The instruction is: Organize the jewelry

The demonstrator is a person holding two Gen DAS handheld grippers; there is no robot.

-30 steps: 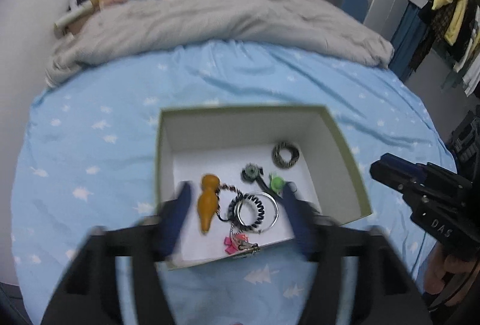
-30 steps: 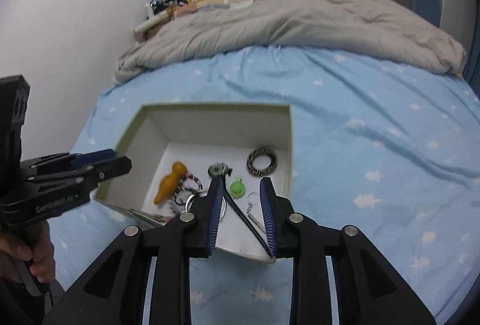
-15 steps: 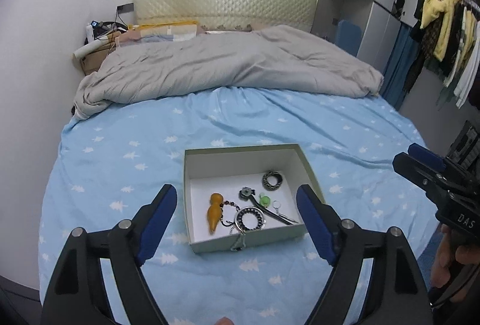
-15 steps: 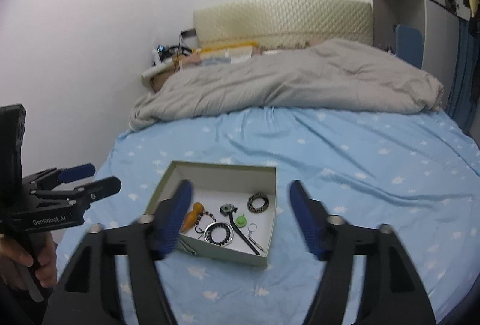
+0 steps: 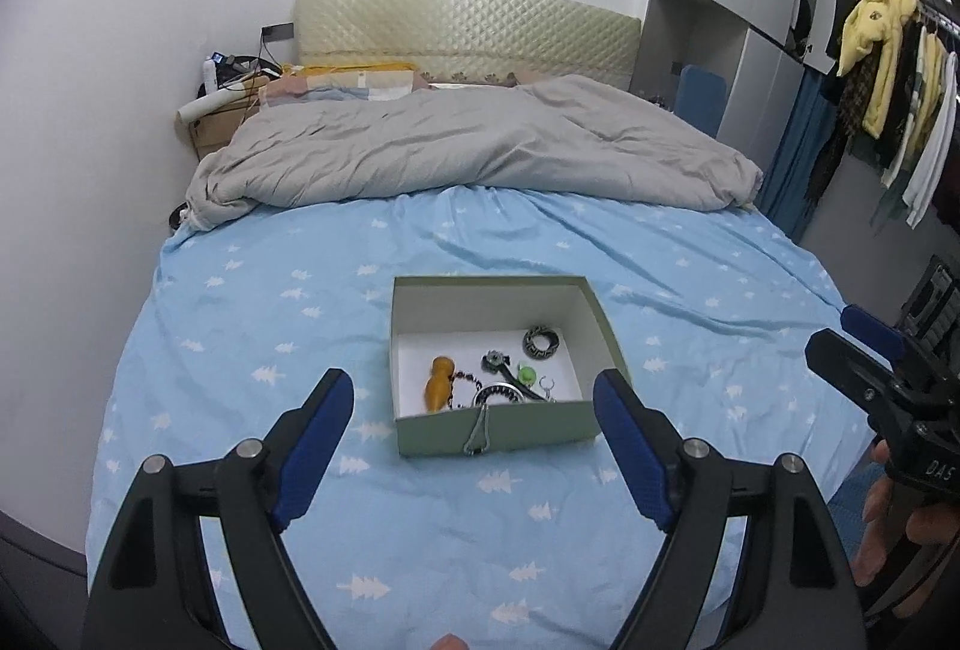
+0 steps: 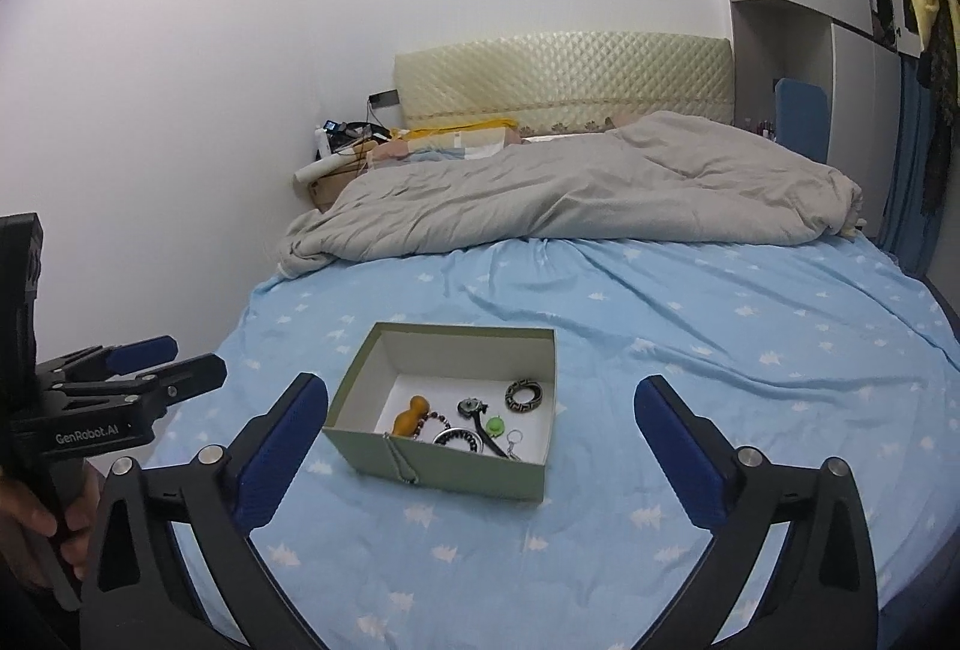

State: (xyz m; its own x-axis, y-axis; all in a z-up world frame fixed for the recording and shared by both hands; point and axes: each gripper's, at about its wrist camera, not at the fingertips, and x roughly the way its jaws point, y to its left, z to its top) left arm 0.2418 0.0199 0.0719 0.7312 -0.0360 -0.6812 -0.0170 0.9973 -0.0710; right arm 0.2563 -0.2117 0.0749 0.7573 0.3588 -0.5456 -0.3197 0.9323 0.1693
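Note:
An open green box with a white inside sits on the blue star-print sheet. It holds an orange gourd pendant, a patterned ring, a dark bead bracelet, a green charm and other small pieces. A fine chain hangs over its front wall. My left gripper hovers open and empty, back from the box. My right gripper is held back from the box too; its jaws are opening wide with nothing between them.
A rumpled grey duvet covers the far half of the bed, under a padded headboard. A cardboard box with clutter stands at the far left. Clothes hang at the right. A hand holds the left gripper's handle.
Both grippers have drawn up and back from inside the box, which now looks smaller and farther. The right jaws went from nearly shut to wide; the left widened a little.

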